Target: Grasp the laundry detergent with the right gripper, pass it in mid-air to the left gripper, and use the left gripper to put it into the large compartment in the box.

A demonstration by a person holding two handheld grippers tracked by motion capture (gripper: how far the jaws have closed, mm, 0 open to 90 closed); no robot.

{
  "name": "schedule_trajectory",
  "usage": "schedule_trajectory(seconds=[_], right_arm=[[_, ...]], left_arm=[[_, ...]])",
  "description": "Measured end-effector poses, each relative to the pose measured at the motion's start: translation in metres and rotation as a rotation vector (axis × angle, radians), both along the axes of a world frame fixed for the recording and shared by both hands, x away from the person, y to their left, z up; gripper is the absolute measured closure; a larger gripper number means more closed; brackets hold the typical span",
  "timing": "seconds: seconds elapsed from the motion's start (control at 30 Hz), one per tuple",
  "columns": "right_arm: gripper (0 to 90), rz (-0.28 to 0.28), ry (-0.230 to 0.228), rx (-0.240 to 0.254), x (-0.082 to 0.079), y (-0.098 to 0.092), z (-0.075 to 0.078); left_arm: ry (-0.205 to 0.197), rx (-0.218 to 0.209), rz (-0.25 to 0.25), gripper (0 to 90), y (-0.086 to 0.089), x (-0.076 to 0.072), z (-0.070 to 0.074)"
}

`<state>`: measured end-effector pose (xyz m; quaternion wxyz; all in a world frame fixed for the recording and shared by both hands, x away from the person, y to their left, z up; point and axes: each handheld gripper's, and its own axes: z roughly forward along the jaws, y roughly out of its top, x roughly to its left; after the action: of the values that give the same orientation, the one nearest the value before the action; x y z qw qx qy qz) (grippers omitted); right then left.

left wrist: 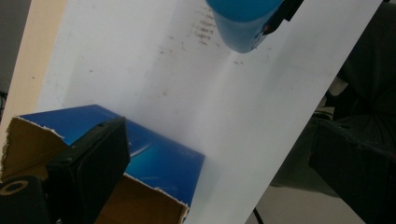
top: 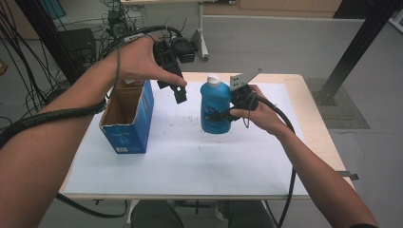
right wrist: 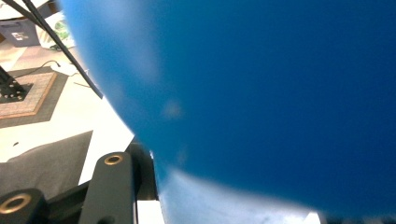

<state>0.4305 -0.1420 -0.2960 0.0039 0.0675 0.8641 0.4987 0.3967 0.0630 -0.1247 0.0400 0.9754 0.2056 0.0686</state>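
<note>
A blue bottle (top: 216, 107) with a white cap hangs upright just above the white-covered table (top: 190, 156). My right gripper (top: 223, 114) is shut on its body from the right side. In the right gripper view the bottle (right wrist: 261, 93) looms large and one black finger (right wrist: 112, 186) lies against its left edge. My left gripper (top: 177, 90) hovers open with nothing in it, above and just right of an open blue cardboard box (top: 128, 118). The left gripper view looks down past its own jaws (left wrist: 219, 130) at the box (left wrist: 154, 158) and the bottle's base (left wrist: 243, 23).
The box stands at the table's left with its top torn open and brown inside. Dark specks mark the white sheet near the bottle. Cables trail from both grippers over the forearms. Behind the table lie tangled cables, a dark case and a black frame post.
</note>
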Motion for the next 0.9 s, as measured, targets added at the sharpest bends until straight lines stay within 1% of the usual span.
schedule_trajectory(seconds=[0.17, 0.23, 0.37, 0.47, 0.5, 0.63, 0.67, 0.73, 0.8, 0.9], right_arm=[[43.7, 0.028, 0.001, 0.005, 0.002, 0.015, 0.0], [43.7, 0.039, 0.003, 0.016, 0.003, 0.021, 0.001], [43.6, 0.06, -0.003, 0.019, 0.004, 0.032, 0.001], [43.6, 0.077, -0.003, 0.022, 0.004, 0.04, 0.0], [43.6, 0.082, -0.003, 0.024, 0.004, 0.043, 0.0], [43.6, 0.103, -0.003, 0.032, 0.003, 0.053, -0.001], [43.6, 0.107, -0.003, 0.033, 0.002, 0.056, -0.001], [43.6, 0.115, -0.006, 0.031, 0.002, 0.06, -0.002], [43.6, 0.123, -0.003, 0.034, 0.001, 0.064, -0.002], [43.5, 0.131, -0.013, 0.039, 0.001, 0.069, -0.003]], left_arm=[[0.01, 0.014, -0.029, 5.7, -0.001, 0.001, 0.004], [0.015, 0.017, -0.043, 5.7, -0.002, 0.002, 0.005], [0.028, 0.032, -0.072, 5.7, -0.006, 0.003, 0.004], [0.026, 0.043, -0.085, 5.7, -0.008, 0.004, 0.003], [0.021, 0.043, -0.08, 5.7, -0.008, 0.004, 0.002], [0.021, 0.041, -0.083, 5.7, -0.007, 0.005, 0.001], [0.023, 0.056, -0.088, 5.7, -0.007, 0.005, 0.001], [0.025, 0.055, -0.089, 5.7, -0.007, 0.005, 0.0], [0.029, 0.061, -0.099, 5.7, -0.008, 0.005, 0.0], [0.032, 0.064, -0.102, 5.7, -0.008, 0.005, -0.001]])
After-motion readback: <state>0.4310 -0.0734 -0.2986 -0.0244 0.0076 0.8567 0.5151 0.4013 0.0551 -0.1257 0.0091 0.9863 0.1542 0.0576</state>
